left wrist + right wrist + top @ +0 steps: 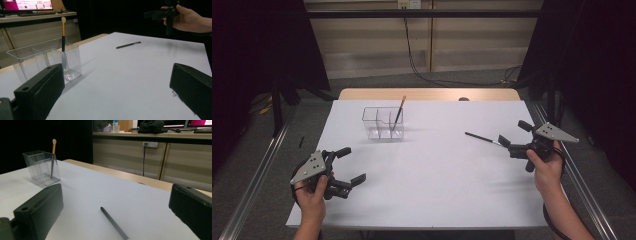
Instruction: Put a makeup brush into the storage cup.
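Standing at the near edge of the white table [432,185], one finds first the left gripper [353,165], held in the person's left hand [312,197] over the near-left part of the sheet, its jaws spread wide and holding nothing; in the left gripper view the two black jaws rise far apart with bare table between them. Next, on the right side and somewhat farther in, the right gripper [512,134] sits in the right hand [546,167], jaws likewise wide apart and empty. Just beyond its jaws lies a thin dark pen [482,137], flat on the white surface, its near end close to the gripper; whether the two touch cannot be told from above. In the right gripper view the pen [113,222] lies between the two jaws, clear of both. Farther off, toward the far-left part of the table, stands a clear plastic organizer [382,124] with compartments, and in its right-hand compartment a make-up brush [399,112] with an orange handle stands leaning, tip upward. Beyond the sheet, a strip of wooden table edge [427,94] shows.
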Demonstrator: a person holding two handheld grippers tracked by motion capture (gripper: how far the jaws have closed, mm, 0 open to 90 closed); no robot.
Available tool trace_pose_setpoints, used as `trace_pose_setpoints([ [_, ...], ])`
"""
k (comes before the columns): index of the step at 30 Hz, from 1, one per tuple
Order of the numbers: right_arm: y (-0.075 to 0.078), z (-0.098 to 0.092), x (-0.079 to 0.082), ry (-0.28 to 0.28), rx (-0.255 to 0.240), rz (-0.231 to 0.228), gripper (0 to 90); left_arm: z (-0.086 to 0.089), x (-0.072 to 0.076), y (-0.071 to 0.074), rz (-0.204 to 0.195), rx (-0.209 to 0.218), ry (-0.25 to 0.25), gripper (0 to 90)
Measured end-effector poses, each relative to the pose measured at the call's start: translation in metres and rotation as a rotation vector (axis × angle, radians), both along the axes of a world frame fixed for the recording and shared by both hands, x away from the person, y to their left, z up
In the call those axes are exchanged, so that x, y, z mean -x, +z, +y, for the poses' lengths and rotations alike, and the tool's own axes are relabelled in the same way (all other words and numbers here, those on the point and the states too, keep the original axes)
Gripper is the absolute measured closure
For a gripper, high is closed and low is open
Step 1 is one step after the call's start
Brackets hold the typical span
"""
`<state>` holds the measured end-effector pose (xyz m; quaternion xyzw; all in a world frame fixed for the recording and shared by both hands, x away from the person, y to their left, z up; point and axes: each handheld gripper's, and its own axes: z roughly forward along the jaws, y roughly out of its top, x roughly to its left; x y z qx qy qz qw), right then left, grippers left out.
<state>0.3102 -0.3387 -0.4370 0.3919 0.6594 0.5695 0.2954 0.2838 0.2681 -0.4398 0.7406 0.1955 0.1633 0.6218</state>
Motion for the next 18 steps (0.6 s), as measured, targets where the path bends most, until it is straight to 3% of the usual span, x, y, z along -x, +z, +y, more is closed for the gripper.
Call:
trace_pose_setpoints([
  [18, 0.003, 0.005, -0.026, -0.007, 0.025, 0.025, 0.0, 0.000, 0.000, 0.000, 0.002, 0.001, -0.007, 0.0],
])
